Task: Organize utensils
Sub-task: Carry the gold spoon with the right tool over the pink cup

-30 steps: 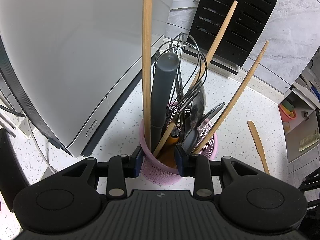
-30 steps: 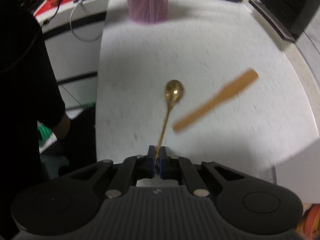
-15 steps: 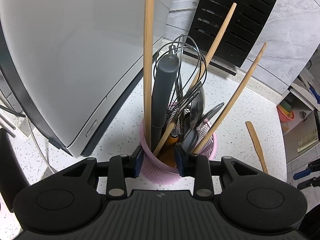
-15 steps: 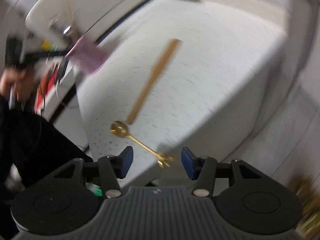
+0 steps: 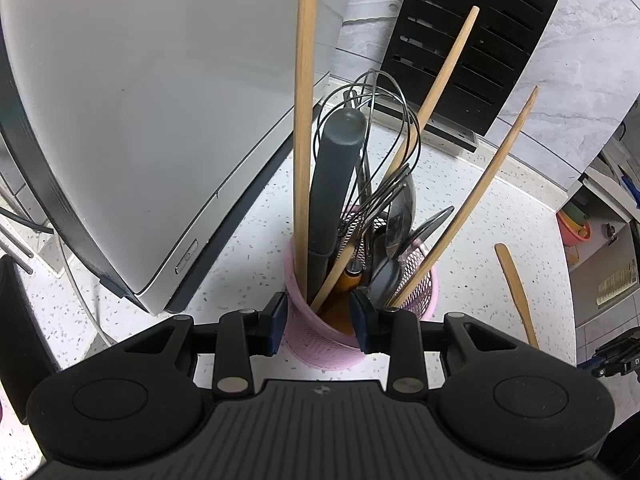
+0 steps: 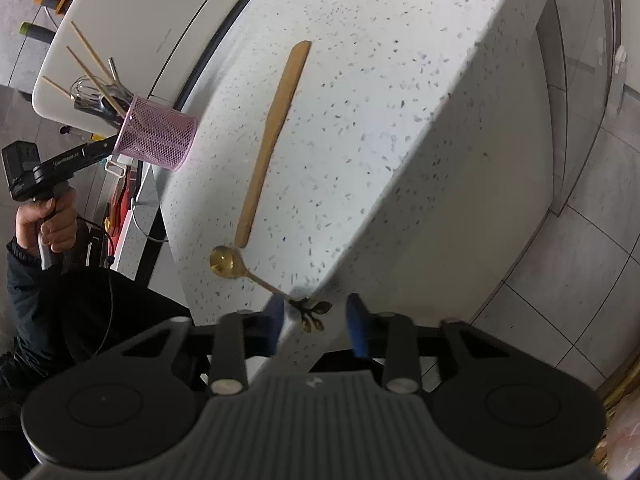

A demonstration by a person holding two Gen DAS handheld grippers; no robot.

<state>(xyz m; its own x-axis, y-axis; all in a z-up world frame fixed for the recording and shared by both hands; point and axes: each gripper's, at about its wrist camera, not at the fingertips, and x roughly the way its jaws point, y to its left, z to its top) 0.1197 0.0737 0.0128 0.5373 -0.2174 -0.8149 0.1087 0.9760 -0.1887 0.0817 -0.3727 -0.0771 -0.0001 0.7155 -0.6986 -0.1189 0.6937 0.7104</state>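
Now left claw [image 5: 318,322] pinching pink cup [image 5: 320,344]; right claw [image 6: 316,322] spread around gold spoon [image 6: 230,262] on counter [image 6: 400,80].

The speckled white countertop [image 6: 400,92] carries a pink mesh holder [image 6: 154,145], wooden spatula [image 6: 272,140] and gold spoon [image 6: 230,262].

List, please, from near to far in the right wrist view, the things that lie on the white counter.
Gold spoon → wooden spatula → pink mesh holder, gripped at its rim by the left claw → white appliance.
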